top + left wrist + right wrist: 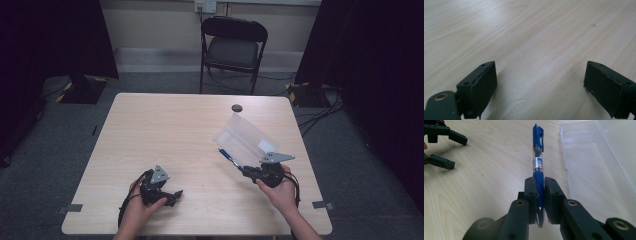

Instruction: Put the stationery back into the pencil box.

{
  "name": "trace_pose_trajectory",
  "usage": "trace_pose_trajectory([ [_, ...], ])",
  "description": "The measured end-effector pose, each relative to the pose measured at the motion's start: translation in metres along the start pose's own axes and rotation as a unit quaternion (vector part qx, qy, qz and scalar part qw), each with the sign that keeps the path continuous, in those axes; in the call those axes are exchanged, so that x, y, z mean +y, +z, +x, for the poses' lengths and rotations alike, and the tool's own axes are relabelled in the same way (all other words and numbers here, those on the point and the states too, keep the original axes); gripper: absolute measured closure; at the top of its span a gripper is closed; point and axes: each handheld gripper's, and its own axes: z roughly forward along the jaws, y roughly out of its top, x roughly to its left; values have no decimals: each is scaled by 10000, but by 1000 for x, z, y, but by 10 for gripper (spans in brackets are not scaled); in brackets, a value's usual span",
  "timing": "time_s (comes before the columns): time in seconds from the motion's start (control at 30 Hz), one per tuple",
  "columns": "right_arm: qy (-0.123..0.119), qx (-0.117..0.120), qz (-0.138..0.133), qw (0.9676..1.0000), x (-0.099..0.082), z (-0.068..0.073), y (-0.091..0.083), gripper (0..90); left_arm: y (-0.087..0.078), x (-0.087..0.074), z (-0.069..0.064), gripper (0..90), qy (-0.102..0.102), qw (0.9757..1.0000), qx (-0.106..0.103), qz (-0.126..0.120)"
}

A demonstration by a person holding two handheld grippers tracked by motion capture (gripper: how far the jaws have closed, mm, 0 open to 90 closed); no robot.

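Observation:
A blue pen (538, 160) with a clear middle band sticks out from my right gripper (540, 185), whose jaws are shut on its lower barrel. In the high view the pen (228, 156) points up and left from the right gripper (248, 171), just beside the near edge of a clear plastic box (245, 137) that lies open on the table's right half. The box (596, 157) lies to the right of the pen in the right gripper view. My left gripper (176, 196) rests on the table at the front left, open, with bare wood between its fingers (480, 86).
The light wooden table (165, 125) carries a small dark round disc (237, 108) near its far edge. A black folding chair (233, 50) stands behind the table. Dark curtains hang at both sides, and cables lie on the floor at the right.

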Motion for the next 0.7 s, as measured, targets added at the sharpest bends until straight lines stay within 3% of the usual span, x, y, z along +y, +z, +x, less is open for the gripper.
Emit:
trace_pose_trajectory([
  [0.7, 63, -122, -38, 9999, 12, -19, -2, 811, 0, 0, 0, 111, 1, 10000, 0, 1],
])
